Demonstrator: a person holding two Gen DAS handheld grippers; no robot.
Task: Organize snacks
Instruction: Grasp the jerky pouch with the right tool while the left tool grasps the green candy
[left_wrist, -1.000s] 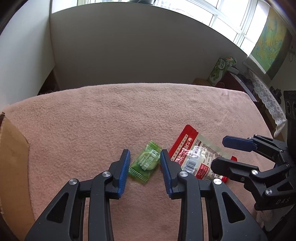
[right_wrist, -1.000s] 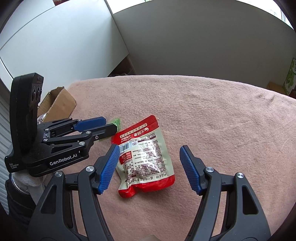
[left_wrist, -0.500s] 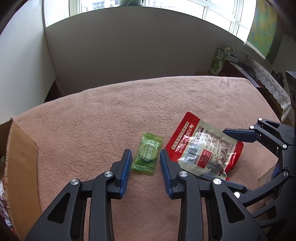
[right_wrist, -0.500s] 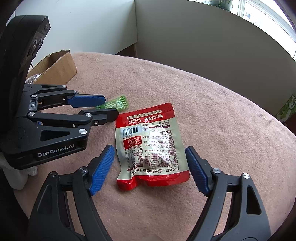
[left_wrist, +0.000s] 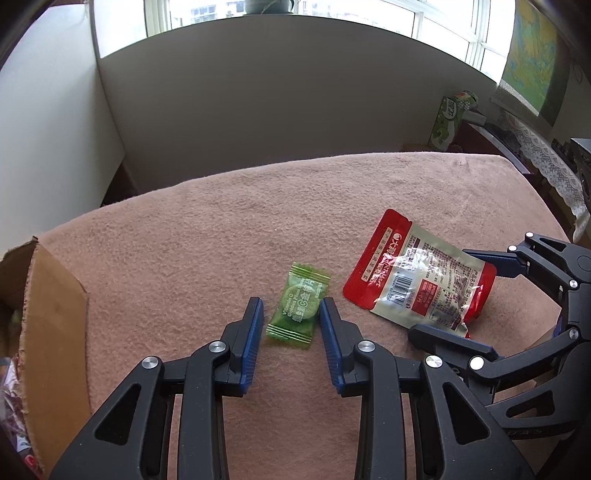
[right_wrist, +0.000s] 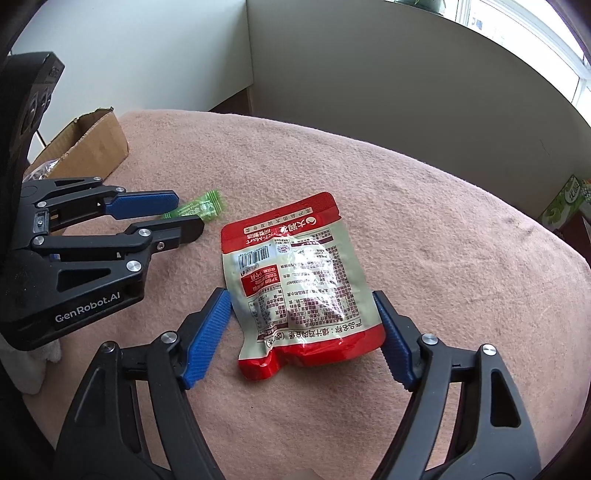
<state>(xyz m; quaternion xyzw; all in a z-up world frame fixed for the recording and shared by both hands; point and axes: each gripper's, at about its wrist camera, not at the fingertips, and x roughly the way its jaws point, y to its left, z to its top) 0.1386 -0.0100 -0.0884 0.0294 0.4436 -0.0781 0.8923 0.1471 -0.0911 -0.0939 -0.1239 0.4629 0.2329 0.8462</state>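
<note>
Both grippers are lining up pickups on the pink blanket (left_wrist: 184, 240): the left gripper (left_wrist: 291, 317), its jaws narrow but not yet pressing, straddles the green candy (left_wrist: 297, 304) near the blanket's near edge, while the right gripper (right_wrist: 303, 332) brackets the red snack pouch (right_wrist: 299, 284) lying just beside it. The right jaws have just been closing, with the pouch between them. Next, each likely needs to squeeze, lift, and carry toward the cardboard box (right_wrist: 88, 144) at the left edge.

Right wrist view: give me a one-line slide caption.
Right gripper straddles the red snack pouch on the pink cloth, jaws open after widening then narrowing slightly; left gripper brackets the green candy.
</note>
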